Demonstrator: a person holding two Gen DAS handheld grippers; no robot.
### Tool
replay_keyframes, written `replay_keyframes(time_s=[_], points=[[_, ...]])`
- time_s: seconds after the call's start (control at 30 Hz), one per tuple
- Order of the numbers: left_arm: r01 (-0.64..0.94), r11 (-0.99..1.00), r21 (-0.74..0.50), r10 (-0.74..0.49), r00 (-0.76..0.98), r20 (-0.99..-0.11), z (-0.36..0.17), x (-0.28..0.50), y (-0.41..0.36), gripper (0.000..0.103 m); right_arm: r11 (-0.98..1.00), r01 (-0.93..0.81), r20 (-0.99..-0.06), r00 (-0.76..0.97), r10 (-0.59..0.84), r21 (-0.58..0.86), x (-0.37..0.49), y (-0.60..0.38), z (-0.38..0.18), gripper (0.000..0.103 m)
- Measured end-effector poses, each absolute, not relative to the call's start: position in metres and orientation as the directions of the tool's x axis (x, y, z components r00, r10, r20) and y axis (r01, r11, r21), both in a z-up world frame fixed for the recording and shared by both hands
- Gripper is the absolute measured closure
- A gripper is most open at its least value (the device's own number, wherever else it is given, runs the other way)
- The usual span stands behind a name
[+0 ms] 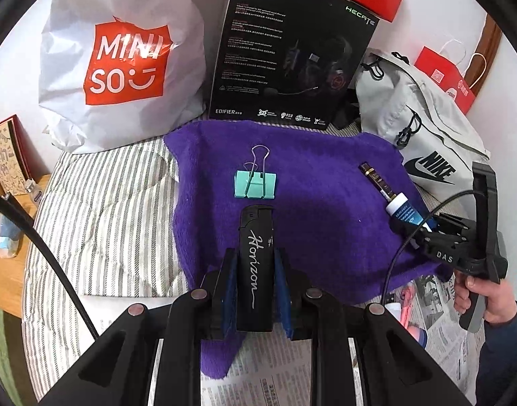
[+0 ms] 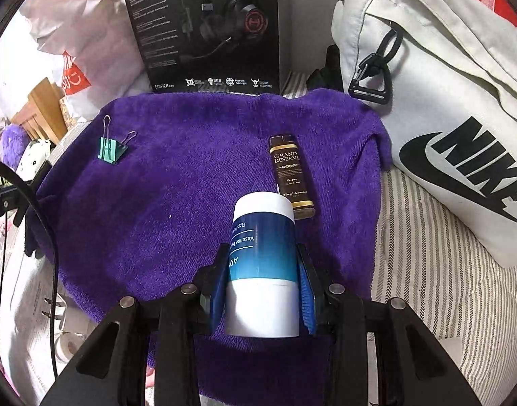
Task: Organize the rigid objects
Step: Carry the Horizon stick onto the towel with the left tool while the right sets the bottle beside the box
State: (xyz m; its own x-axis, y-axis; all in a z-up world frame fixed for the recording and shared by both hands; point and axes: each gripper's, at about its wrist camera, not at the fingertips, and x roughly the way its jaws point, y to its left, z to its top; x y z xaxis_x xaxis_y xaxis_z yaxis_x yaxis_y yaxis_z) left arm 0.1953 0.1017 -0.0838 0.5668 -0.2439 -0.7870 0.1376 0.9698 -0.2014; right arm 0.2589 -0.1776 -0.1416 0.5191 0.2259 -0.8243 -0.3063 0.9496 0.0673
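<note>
A purple towel (image 1: pixel 312 209) (image 2: pixel 190 186) lies on the striped bedding. My left gripper (image 1: pixel 255 260) is shut on a black lighter (image 1: pixel 255 260) marked Horizon, held low over the towel's near part. A mint binder clip (image 1: pixel 255 184) (image 2: pixel 109 150) lies just beyond it. My right gripper (image 2: pixel 262 264) is shut on a blue and white Vaseline tube (image 2: pixel 263 264) (image 1: pixel 398 208) over the towel's right side. A brown Grand Reserve lighter (image 2: pixel 290 176) (image 1: pixel 376 181) lies flat just past the tube's end.
A black headset box (image 1: pixel 285 50) (image 2: pixel 207 30) stands behind the towel. A white Miniso bag (image 1: pixel 119 64) is at back left, a grey Nike bag (image 1: pixel 420 142) (image 2: pixel 437 108) at right. Newspaper (image 1: pixel 272 372) lies near me. A wooden table edge (image 1: pixel 8 203) is at far left.
</note>
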Motion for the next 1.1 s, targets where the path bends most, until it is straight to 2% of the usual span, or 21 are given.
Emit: replay_keyframes(time_s=[0.07,0.2,0.37,0.7,1.1], points=[[0.133,0.97,-0.205,-0.244,0.564,-0.789,-0.085,0.2,0.101,0.082,0.947,-0.314,-0.827,0.517,0.222,0.058,0.259,-0.175,-0.142,0.066],[0.126,0.968,-0.217,-0.25,0.551,-0.796,-0.091,0.211,0.1,0.082,0.938,-0.339,-0.832,0.495,0.249,0.079,0.259,-0.174,-0.141,0.056],[0.123,0.973,-0.195,-0.23,0.532,-0.815,-0.099,0.223,0.093,0.082,0.936,-0.343,-0.824,0.504,0.26,0.086,0.251,-0.178,-0.133,0.049],[0.096,0.991,-0.093,-0.129,0.503,-0.855,-0.119,0.248,0.083,0.082,0.943,-0.298,-0.783,0.547,0.297,0.149,0.22,-0.21,-0.102,0.047],[0.102,0.993,-0.058,-0.101,0.496,-0.863,-0.125,0.252,0.076,0.081,0.943,-0.271,-0.766,0.559,0.318,0.194,0.189,-0.23,-0.103,0.046]])
